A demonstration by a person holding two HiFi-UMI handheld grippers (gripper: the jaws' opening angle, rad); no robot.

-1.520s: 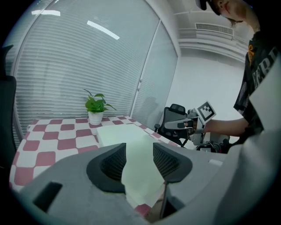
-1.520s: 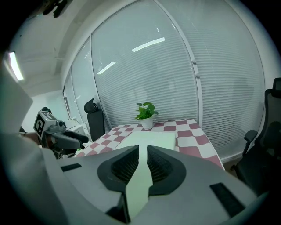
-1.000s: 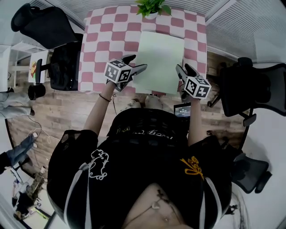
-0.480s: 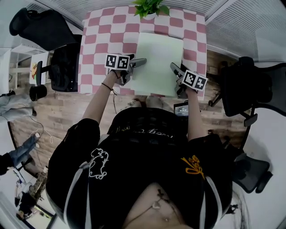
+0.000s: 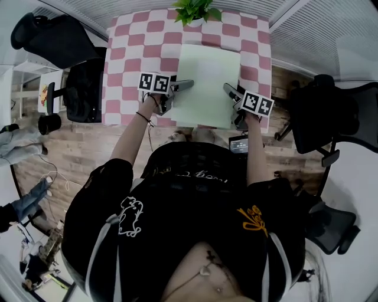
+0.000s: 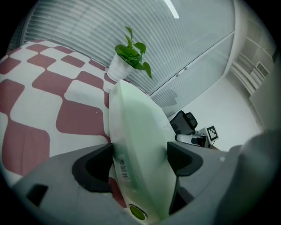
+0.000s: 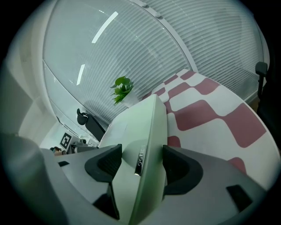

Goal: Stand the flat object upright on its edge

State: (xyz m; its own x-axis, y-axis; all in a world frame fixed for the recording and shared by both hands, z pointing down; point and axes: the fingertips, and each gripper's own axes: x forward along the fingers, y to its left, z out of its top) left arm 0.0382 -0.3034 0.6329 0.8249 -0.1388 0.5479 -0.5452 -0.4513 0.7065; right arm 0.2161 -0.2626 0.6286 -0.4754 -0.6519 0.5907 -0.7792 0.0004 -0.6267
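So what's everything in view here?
table: one, pink-and-white checked, top centre.
flat object: one, pale green, lying on the table between the grippers.
potted plant: one, green, white pot, table's far edge.
office chairs: several, black, both sides of the table.
left gripper: one, grey, jaws open, just been opening, object's left edge between them.
right gripper: one, grey, jaws open, just been opening, object's right edge between them.
person: one, black top, foreground.

Wood-plank floor (image 5: pixel 77 147), black office chairs (image 5: pixel 331 118), white slatted blinds (image 5: pixel 319 29) beyond checkered table (image 5: pixel 127 65).
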